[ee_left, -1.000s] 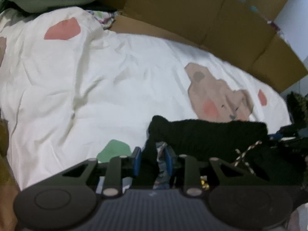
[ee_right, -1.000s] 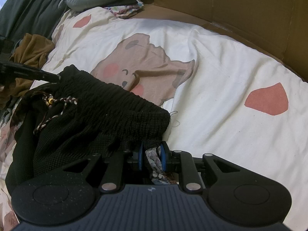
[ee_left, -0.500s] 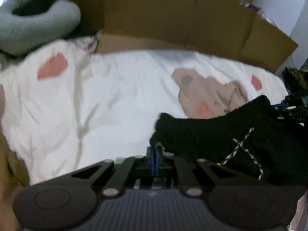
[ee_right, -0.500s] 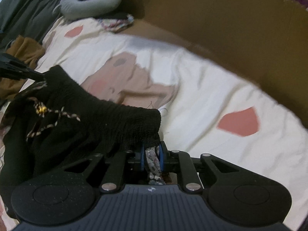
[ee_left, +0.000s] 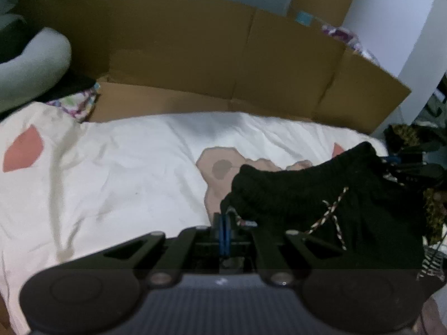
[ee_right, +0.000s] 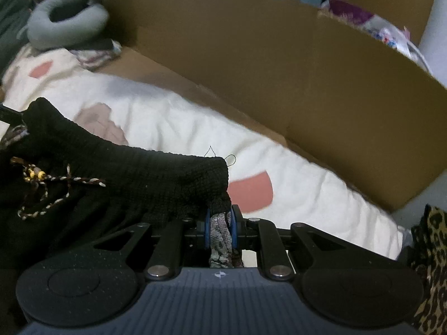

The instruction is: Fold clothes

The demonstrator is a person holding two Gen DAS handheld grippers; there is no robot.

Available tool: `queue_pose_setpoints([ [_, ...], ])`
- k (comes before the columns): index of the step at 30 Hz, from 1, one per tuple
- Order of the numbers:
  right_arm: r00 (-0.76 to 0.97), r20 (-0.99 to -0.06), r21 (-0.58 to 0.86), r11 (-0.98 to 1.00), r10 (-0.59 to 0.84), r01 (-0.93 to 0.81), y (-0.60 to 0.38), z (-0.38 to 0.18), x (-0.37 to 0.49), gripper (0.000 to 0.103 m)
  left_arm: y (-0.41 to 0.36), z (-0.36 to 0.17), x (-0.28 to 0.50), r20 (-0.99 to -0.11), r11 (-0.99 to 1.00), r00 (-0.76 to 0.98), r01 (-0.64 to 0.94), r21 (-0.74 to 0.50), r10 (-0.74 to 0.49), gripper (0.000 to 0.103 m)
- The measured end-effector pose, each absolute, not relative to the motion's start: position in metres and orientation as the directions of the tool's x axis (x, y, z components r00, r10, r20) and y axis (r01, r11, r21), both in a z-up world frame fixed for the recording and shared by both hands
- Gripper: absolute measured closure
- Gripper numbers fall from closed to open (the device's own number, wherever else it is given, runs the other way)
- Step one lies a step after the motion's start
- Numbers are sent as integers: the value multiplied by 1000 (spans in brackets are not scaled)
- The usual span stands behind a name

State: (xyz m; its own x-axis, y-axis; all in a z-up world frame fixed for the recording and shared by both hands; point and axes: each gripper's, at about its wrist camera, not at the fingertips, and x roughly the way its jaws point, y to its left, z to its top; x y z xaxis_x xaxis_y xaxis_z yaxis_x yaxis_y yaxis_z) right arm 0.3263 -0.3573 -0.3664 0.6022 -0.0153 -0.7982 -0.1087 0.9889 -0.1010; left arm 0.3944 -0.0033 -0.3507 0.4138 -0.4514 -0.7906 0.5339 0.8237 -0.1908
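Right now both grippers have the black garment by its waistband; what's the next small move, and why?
Probably lift a little more and draw the grippers apart. The left gripper and right gripper each pinch an end of the black garment, but its body seems bunched below the waistband over the white bedcover. Pulling it taut should let it hang flat before laying it down.

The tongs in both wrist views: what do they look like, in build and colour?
Both look identical. The left tongs and the right tongs have black angular linkage arms with silver pivot pins, blue pads on the fingers, and two round black discs flanking a ribbed dark grey housing with a small pale mark at its centre. No cables or sleeves show.
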Motion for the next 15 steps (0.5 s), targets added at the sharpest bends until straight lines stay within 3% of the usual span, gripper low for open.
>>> queue_pose_setpoints([
  [5, 565, -825, -47, 994, 18, -100, -353, -383, 331, 82, -1, -375, 405, -835, 866, 423, 485, -121, -353, 101],
  [9, 596, -799, 35, 996, 75, -78, -365, -370, 325, 67, 13, -388, 412, -858, 900, 432, 431, -73, -276, 101],
  [15, 647, -756, 121, 993, 102, -15, -409, -357, 323, 64, 12, -387, 413, -866, 913, 449, 408, -22, -222, 99],
])
